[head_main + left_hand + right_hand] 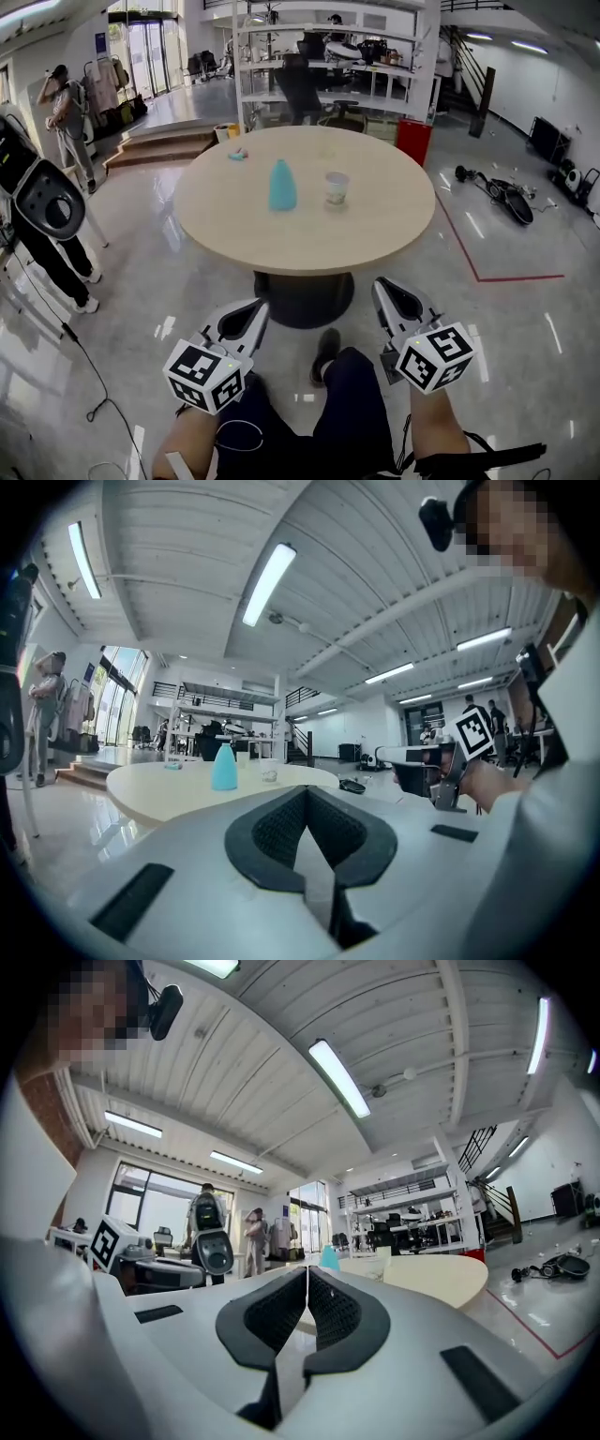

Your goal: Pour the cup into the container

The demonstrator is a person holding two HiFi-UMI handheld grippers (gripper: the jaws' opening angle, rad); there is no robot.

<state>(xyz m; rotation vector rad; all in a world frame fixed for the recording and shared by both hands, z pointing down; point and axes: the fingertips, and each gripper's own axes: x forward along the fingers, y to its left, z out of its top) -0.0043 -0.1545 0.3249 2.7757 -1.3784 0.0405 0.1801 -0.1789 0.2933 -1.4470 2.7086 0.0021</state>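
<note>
Both grippers are held low, short of the round tabletop (281, 246), above the person's knees and pointed toward it. The jaws of the left gripper (258, 310) are seen pressed together in the left gripper view, with nothing pinched between them. The jaws of the right gripper (384, 290) are likewise closed on nothing, as its own view shows. The cup (337, 188) is found upright near the middle of the tabletop, well apart from both grippers. The teal container (282, 186) is set just to its left, near it but not touching. A small object (238, 155), too small to be identified, lies toward the far left edge.
</note>
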